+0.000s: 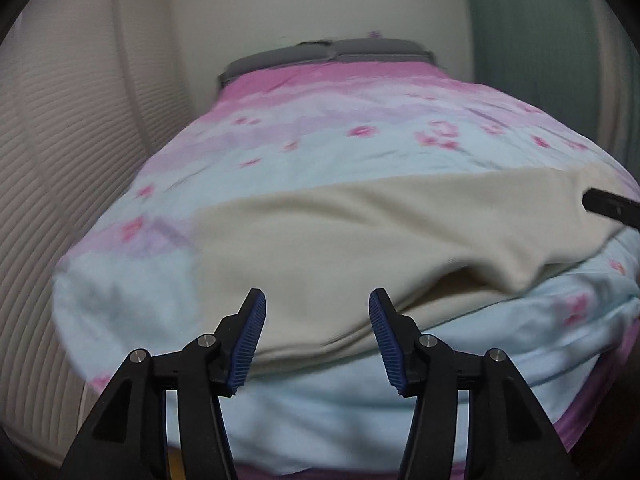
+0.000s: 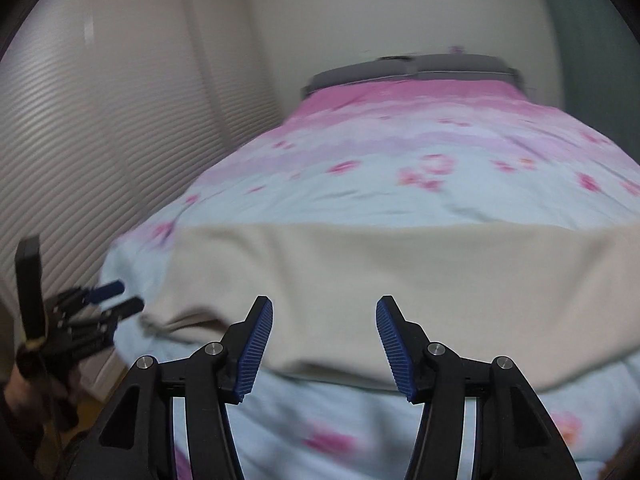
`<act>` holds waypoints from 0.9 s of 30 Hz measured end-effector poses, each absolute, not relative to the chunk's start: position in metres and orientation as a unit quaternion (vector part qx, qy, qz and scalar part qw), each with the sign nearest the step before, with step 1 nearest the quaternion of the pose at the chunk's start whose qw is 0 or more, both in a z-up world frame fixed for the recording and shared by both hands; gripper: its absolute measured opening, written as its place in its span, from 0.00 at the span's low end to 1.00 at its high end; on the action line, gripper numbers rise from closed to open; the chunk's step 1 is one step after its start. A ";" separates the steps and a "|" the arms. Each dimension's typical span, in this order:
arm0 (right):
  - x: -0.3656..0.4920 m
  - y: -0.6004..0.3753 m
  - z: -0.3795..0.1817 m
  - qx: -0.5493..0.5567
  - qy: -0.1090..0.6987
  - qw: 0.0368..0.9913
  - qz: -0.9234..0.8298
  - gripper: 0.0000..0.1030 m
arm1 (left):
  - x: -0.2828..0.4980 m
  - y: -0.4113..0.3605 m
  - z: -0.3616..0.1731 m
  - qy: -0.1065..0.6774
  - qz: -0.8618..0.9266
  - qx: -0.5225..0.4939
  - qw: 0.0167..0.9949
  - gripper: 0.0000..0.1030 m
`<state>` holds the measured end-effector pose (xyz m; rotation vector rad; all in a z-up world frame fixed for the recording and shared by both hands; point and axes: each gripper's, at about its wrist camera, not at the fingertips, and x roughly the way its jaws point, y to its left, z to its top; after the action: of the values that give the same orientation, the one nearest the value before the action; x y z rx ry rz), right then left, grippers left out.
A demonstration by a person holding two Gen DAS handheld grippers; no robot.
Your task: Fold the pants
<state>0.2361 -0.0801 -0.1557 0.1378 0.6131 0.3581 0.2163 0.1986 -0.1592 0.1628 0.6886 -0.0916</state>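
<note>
Both of my tools are empty. Left gripper (image 1: 317,310): blue ribbed pads parted about halfway, nothing between them. Right gripper (image 2: 325,318): same, half spread, nothing held. No earlier frame to compare, so that's all I'll say on the jaws.

The cream, soft knit pants (image 1: 360,236) lie flat on the pink and pale-blue floral bedspread (image 1: 320,140), in a broad band running across the bed, left to right as both wrist cameras see it. So the long axis sits crosswise to both grippers' pointing lines. The far edge looks straight; the near edge is wavy, with a raised fold lifting off the cover just ahead and to the right of my left pads. I judge at least one fold is already in, since the near edge shows doubled layers, though blur stops me being sure.

The relation that matters: the pants are ahead of and below both tools, near hem just beyond the fingertips, not touching. The left gripper (image 2: 116,300) also shows in the right wrist view, beside the band's left end; a black finger of the right gripper shows at the right border of the left view, over the right end. So each hand is nearest its own end.

Next, I'd guess: each gripper drops onto its own end and brings it across. Risk is pinching bedspread together with cloth.

Grey pillows (image 1: 360,50) at the bed's far end, well apart from the work.
</note>
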 end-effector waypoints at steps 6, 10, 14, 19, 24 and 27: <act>0.257 -0.002 -0.155 0.011 0.312 0.914 0.258 0.54 | 0.202 0.264 -0.173 0.352 0.002 0.040 0.935 0.52; 0.268 0.050 -0.155 -0.037 0.319 0.893 0.316 0.54 | 0.199 0.288 -0.186 0.359 0.009 0.026 0.933 0.52; 0.276 0.099 -0.164 -0.096 0.333 0.864 0.366 0.54 | 0.204 0.295 -0.205 0.368 -0.002 0.027 0.930 0.51; 0.280 0.154 -0.187 -0.150 0.360 0.823 0.412 0.54 | 0.199 0.307 -0.217 0.370 -0.005 -0.002 0.929 0.51; 0.284 0.206 -0.211 -0.213 0.365 0.797 0.432 0.54 | 0.183 0.323 -0.222 0.368 0.005 -0.010 0.930 0.51; 0.290 0.225 -0.224 -0.244 0.368 0.796 0.413 0.50 | 0.177 0.337 -0.225 0.367 0.015 -0.029 0.930 0.51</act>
<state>0.2905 0.2248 -0.2244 -0.5237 0.7907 0.8873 0.1768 0.3365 -0.2245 -0.0599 0.7516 0.0303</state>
